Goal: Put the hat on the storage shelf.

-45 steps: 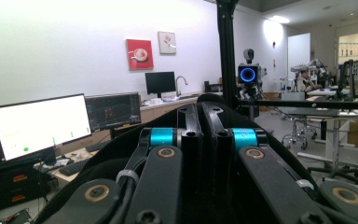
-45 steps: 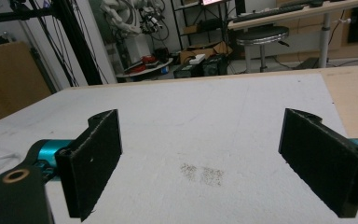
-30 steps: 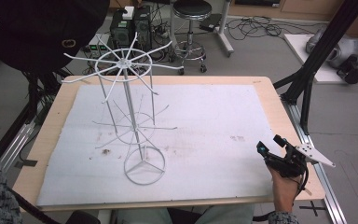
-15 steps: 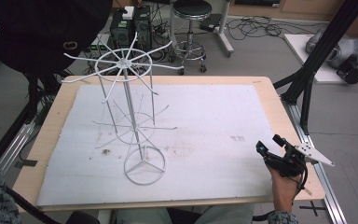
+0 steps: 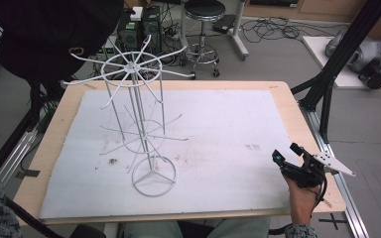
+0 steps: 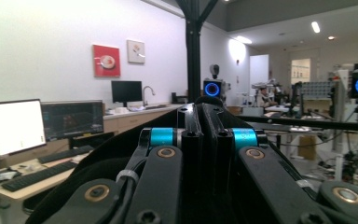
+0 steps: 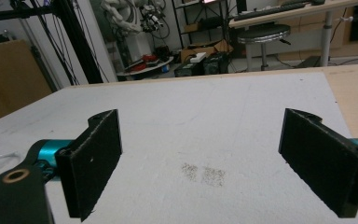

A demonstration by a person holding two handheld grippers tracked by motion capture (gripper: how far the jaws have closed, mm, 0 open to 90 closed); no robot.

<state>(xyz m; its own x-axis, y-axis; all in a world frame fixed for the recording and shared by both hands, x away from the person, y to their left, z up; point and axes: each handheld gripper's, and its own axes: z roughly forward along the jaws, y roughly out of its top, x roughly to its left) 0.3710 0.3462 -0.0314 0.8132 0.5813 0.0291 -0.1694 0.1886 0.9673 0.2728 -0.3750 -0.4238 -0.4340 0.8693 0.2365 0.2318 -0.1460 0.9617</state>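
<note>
White padding covers the wooden surface (image 5: 59, 129) where a tall white wire display rack (image 5: 141, 119) stands upright, well apart from the right gripper (image 5: 288, 157), jaws spread and empty, likely poised to approach it, while the left gripper (image 6: 200, 116) points away, jaws pressed together.

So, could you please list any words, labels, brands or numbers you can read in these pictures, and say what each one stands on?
No text can be read.
Red framed wall picture: a pale round shape, no legible words.
White-lit computer monitor: washed out, nothing legible.
Dark second monitor: content too small and blurred.
White padded table cover: brownish stains, no print.
White wire display rack: no label visible.
</note>
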